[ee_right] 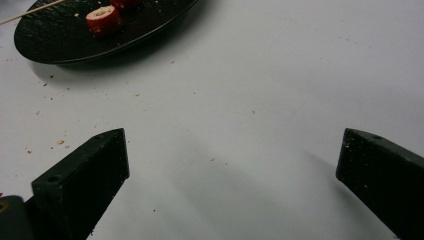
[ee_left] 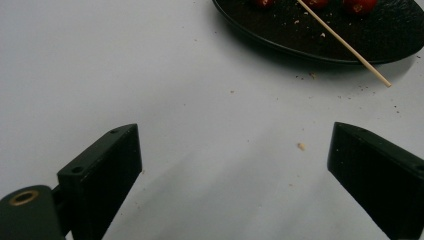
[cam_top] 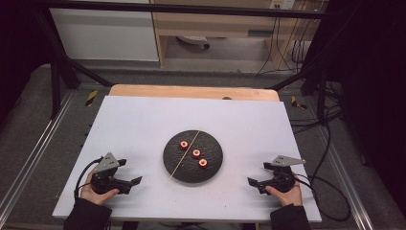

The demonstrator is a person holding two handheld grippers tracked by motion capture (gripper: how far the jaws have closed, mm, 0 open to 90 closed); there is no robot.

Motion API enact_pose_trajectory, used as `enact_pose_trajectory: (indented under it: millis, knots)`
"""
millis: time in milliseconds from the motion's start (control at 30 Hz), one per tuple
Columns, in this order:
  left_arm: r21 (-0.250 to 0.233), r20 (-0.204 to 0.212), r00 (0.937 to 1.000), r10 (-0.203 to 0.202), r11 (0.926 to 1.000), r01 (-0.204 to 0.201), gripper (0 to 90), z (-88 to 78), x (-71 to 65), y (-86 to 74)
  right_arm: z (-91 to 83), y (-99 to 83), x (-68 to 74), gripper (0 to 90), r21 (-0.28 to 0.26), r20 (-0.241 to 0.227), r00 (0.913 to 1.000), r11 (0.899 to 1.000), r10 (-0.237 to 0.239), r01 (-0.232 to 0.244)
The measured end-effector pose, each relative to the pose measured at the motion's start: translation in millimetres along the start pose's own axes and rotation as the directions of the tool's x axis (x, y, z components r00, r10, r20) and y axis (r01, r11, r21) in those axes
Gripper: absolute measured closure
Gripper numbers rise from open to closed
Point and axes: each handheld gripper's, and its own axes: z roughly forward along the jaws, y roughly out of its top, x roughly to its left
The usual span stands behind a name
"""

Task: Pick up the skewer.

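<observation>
The left gripper (cam_top: 128, 173) has its jaws wide apart with nothing between them. The right gripper (cam_top: 257, 173) stands the same. The plate (cam_top: 172, 163) lies between both grippers, ahead of their fingertips, with three red pieces (cam_top: 196, 153) and a skewer (cam_top: 184, 155) on it.

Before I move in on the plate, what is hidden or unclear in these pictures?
- Red pieces: too small in the high view to tell what they are; cut by the top edge in the left gripper view.
- Skewer: far end cut off by the top edge in the left gripper view.
- Plate: far rim cut off in the right gripper view.
</observation>
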Motion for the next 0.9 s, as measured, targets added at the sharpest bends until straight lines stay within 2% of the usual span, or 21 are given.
enact_pose_trajectory:
  millis: [900]
  knots:
    - [0.029, 0.0, 0.9997, 0.023, 0.9993, -0.023, 7.1, 11.1, -19.8, 10.9, 1.9, 0.0, 1.5, 0.7, 0.005, 0.001, 1.0, 1.0, 0.003, -0.003]
